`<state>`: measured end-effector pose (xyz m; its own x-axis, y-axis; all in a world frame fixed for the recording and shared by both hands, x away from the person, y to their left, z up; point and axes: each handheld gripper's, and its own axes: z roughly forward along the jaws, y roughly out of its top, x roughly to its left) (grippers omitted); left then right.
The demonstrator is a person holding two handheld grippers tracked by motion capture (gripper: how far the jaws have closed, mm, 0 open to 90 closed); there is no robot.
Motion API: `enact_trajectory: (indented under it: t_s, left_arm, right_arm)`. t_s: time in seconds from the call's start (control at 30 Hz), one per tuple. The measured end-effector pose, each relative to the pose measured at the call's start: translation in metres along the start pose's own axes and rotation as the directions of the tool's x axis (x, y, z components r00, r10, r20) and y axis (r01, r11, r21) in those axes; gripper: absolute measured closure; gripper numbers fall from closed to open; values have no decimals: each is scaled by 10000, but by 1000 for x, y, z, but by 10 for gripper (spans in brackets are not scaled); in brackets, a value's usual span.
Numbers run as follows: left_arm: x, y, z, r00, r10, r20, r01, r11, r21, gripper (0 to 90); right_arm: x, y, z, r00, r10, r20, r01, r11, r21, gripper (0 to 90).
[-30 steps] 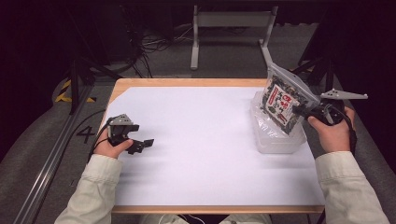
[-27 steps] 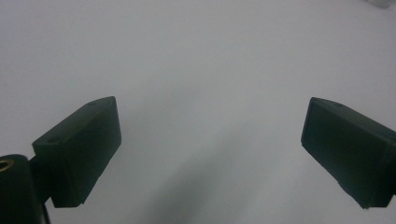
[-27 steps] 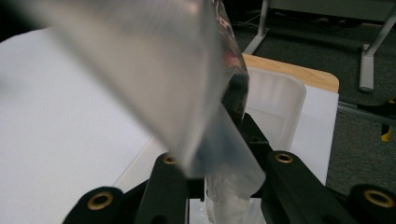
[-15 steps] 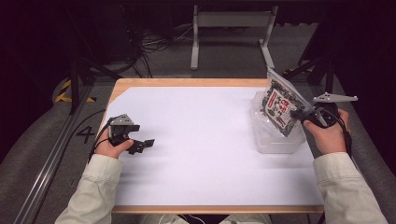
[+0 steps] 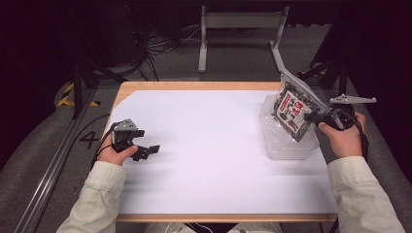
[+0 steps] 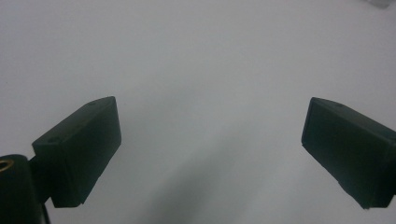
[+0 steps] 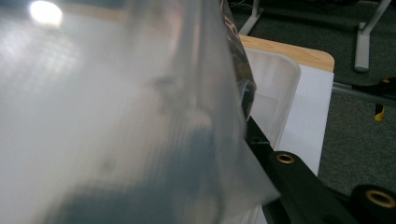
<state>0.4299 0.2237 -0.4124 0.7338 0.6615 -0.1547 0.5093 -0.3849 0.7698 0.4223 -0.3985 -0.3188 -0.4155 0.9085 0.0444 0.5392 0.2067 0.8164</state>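
The packet (image 5: 293, 112) carries a red band of print and red and white marks on a dark, speckled face, but the writing is too small to read; a "4" (image 5: 90, 139) is marked on the floor left of the bench (image 5: 204, 160). The right gripper (image 5: 321, 120) has its fingers closed on the packet's right edge, holding it tilted above the clear plastic tub (image 5: 287, 143) at the bench's right side. In the right gripper view the packet's translucent film (image 7: 140, 116) lies pressed against the black fingers (image 7: 261, 140), with the tub's pale wall (image 7: 275, 88) just behind. The packet is flat and glossy, with a clear sealed strip along its top. The left gripper (image 5: 145, 150) rests on the white bench near its left edge, well apart from the packet, fingers (image 6: 79, 154) spread wide with nothing between them
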Motion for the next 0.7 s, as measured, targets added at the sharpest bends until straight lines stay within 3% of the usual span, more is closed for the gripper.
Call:
enact_trajectory:
  t_s: [0.1, 0.23, 0.43, 0.7]
  left_arm:
    - [1, 0, 0, 10000, 20, 26, -20, 10000, 11, 57]
    - [1, -1, -1, 10000, -26, -3, 26, 10000, -28, 57]
    - [0, 0, 0, 10000, -48, 79, 48, 10000, -12, 57]
    - [1, 0, 0, 10000, -52, 64, 52, 10000, -69, 57]
  right_arm:
    - [-1, 0, -2, 10000, -6, -13, 5, 9999, -122, 739]
    - [-4, 1, -8, 9999, 52, 95, -46, 9979, -643, 620]
    - [-1, 7, -20, 9994, -331, 105, 340, 9947, -971, 508]
    - [8, 21, -38, 9968, -777, 166, 794, 9796, -1844, 398]
